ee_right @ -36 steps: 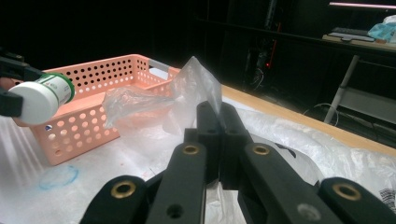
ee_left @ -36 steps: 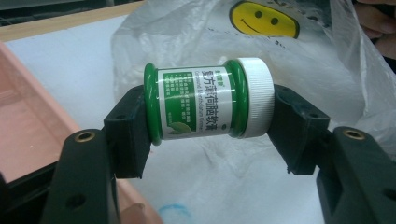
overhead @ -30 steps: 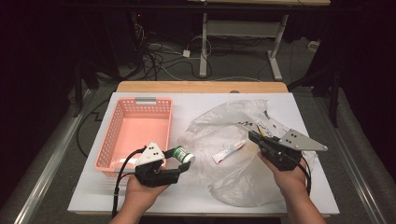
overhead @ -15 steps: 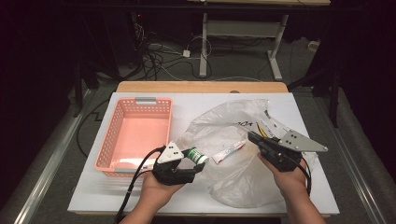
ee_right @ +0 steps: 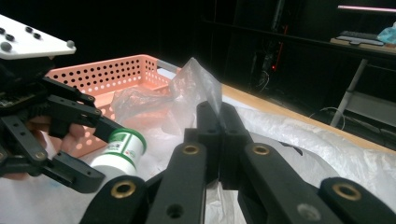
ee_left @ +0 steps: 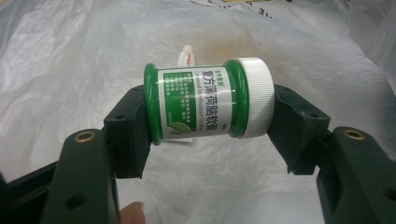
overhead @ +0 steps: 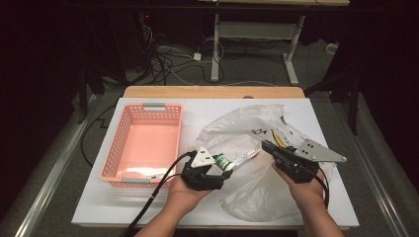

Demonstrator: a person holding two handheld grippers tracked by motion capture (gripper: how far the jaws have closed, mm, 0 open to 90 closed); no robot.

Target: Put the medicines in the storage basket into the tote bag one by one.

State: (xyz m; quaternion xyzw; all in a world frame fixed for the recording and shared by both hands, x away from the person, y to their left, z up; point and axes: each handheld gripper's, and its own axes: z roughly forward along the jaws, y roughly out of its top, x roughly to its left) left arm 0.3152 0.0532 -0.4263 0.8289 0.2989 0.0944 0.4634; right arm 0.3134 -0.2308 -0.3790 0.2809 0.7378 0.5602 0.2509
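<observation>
Right, the green jar (ee_left: 208,103) with the white cap lies sideways, clamped end to end in my left tool (overhead: 221,165), base on one pad and cap on the other, held just above the crumpled plastic bag (overhead: 257,197) near its mouth, with the pink basket (overhead: 144,143) off to its left on the worktop (overhead: 207,106). My right tool (ee_right: 219,119) has its jaws pressed together on a pinch of the bag's film, holding that edge up. I judge this the carrying step, jar between bag and basket; next I need a steady grip and a clean path, as the round jar could slip.
</observation>
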